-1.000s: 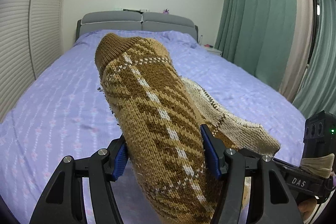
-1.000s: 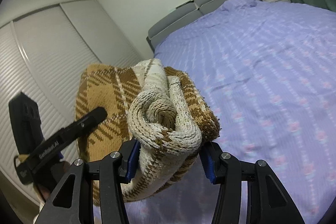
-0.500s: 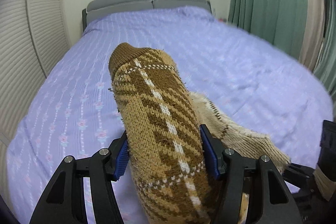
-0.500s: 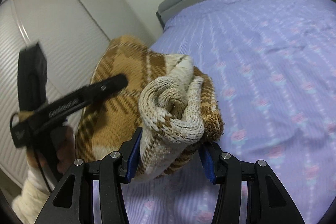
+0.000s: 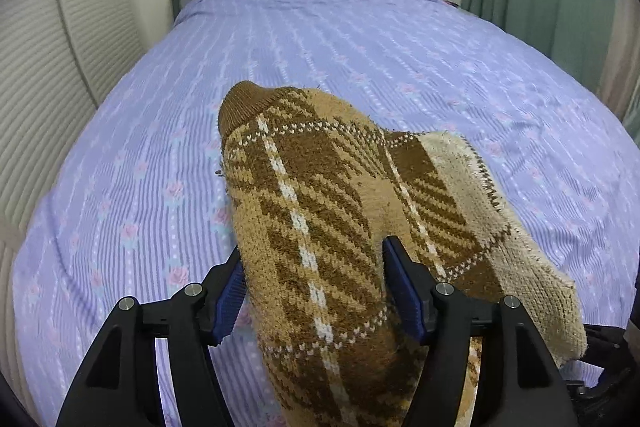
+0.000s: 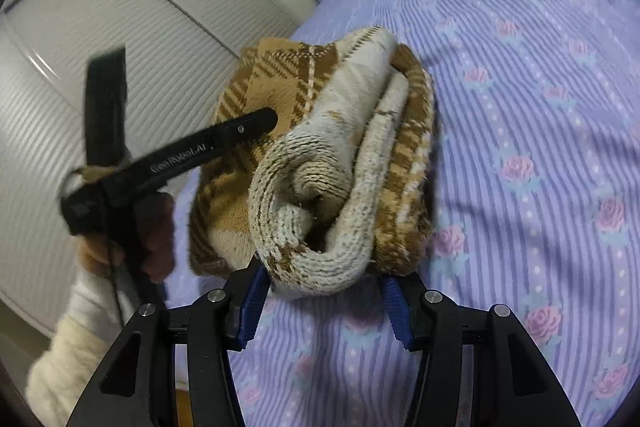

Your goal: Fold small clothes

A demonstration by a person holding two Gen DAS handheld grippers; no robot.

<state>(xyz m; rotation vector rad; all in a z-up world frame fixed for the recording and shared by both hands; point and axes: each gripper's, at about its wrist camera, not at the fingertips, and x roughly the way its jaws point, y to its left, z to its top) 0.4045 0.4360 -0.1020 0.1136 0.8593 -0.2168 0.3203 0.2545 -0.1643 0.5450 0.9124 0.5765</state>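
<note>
Garment: knit sweater point(image 5: 320, 211) lowered toward bedspread point(image 5: 360, 47) | left gripper point(image 5: 314, 291) clamps it | right gripper point(image 6: 320, 301) apparently clamps rolled end | next: lay flat.

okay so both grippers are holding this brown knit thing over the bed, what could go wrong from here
The brown plaid knit garment is bunched in the left gripper, so it may land creased on the purple bedspread. The right gripper pinches only a rolled cream edge, which could slip out or unroll.

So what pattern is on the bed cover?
Purple stripes with little pink roses on the bed cover, clearest in the right wrist view.
</note>
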